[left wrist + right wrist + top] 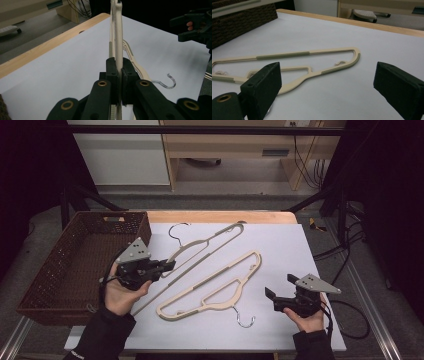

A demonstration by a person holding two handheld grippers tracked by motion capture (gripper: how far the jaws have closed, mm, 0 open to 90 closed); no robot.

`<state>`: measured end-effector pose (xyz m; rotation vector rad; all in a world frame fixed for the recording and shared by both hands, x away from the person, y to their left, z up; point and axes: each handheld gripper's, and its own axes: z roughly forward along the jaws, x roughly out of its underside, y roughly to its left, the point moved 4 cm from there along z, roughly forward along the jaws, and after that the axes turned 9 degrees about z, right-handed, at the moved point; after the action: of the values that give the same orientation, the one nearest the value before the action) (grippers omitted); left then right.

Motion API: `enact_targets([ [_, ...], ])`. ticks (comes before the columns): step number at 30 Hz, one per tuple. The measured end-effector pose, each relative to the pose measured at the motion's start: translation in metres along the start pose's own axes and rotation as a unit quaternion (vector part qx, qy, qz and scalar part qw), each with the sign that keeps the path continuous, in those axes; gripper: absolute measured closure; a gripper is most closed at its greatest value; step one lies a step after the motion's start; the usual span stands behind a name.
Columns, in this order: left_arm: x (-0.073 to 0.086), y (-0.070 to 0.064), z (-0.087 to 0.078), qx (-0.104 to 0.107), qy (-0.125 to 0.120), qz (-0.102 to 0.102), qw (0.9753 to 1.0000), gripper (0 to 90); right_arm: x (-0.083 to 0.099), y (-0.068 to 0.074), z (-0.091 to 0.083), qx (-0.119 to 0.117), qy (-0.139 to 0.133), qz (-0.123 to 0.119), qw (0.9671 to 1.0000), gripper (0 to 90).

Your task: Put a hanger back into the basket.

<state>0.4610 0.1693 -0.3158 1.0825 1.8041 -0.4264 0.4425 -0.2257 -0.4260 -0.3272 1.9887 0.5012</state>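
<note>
A brown woven basket [75,265] sits at the left of the desk [220,216], beside a white sheet [300,270] covering the desktop. Far behind stands a pale wooden cabinet [225,145], with cables [307,167] hanging at its right.

- Cream hanger [197,251] between the black left gripper [167,265] jaws, grey-green ribbed strips.
- Second cream hanger [294,62] ahead of the black right gripper [332,85].
- Dark brown woven basket [65,265] beside the left gripper.

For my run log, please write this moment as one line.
left gripper: shut on far hanger | right gripper: open, free | near hanger: flat on white sheet | basket: left
</note>
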Motion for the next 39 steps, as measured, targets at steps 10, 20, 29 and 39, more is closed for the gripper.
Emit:
enact_targets([
  [10,-0.008,0.028,-0.032,-0.021,-0.002,0.003,0.9998,86.4,-0.002,-0.003,-0.004,0.019,-0.012,0.002,0.9997,4.6],
  [20,0.0,0.067,-0.063,-0.043,-0.003,0.001,0.9991,86.4,-0.003,-0.004,-0.006,0.018,-0.016,0.005,0.9997,3.9],
  [29,0.022,0.1,-0.082,-0.061,0.009,-0.01,0.998,86.3,-0.002,-0.004,-0.005,0.013,-0.013,0.0,0.9998,3.9],
  [39,0.049,0.135,-0.101,-0.081,0.021,-0.03,0.996,86.3,-0.002,-0.004,-0.005,0.013,-0.013,0.001,0.9998,3.9],
])
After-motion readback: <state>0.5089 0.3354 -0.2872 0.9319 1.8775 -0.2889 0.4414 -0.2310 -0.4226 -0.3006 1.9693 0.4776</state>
